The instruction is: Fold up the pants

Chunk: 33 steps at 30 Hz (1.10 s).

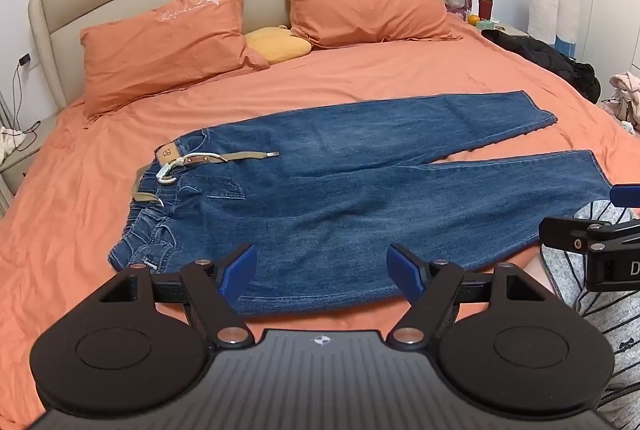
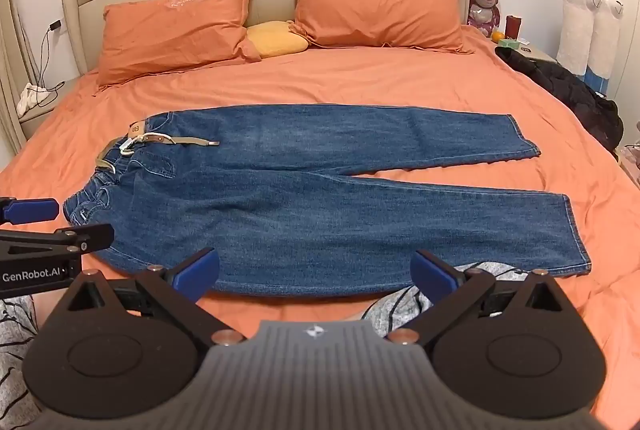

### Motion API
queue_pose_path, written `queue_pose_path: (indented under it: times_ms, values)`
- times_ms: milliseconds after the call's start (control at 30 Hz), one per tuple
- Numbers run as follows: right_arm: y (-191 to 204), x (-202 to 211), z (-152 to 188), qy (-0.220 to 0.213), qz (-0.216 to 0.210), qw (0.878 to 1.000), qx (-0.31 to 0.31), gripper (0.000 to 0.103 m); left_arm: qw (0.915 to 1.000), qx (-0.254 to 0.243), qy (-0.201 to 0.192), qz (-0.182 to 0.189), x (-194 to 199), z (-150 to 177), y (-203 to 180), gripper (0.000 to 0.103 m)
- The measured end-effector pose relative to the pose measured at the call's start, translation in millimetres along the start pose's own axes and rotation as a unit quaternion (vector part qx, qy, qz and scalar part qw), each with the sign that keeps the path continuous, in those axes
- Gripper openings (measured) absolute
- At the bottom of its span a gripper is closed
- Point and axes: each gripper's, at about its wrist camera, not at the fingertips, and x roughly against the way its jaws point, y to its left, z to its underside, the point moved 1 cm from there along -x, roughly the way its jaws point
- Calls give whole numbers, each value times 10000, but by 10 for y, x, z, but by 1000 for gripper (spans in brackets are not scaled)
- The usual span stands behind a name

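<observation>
Bed (image 2: 400, 82) with orange sheet, 2 pillows (image 2: 376, 10)

Blue denim pants (image 2: 320, 198) on orange sheet (image 2: 360, 82) (matching orange pillows (image 2: 176, 26))

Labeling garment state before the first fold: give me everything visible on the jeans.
The jeans are blue denim, spread flat and unfolded on the orange sheet, waistband to the left, legs running right and splayed apart in a narrow V. A tan belt is threaded at the waist, its loose end lying across the upper leg. Hems lie flat and the fabric is mildly wrinkled. Both tongs, left and right, hover open near the close edge, not touching.
</observation>
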Motion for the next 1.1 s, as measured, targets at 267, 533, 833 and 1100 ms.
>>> queue_pose_path:
  times_ms: [267, 533, 833, 1100]
  values:
    - [-7, -2, -40, -27, 15, 10000, -18, 98, 9999, -20, -103, -24, 14, 6, 4, 87]
    - [-13, 35, -85, -82, -46, 10000, -30, 98, 10000, -31, -70, -50, 20, -41, 30, 87]
    - [14, -2, -155, -62, -59, 10000, -15, 98, 10000, -39, -32, -54, 3, -90, 13, 87]
    - [33, -12, -149, -62, -66, 10000, -27, 98, 10000, -67, -44, -36, -5, -129, -25, 87]
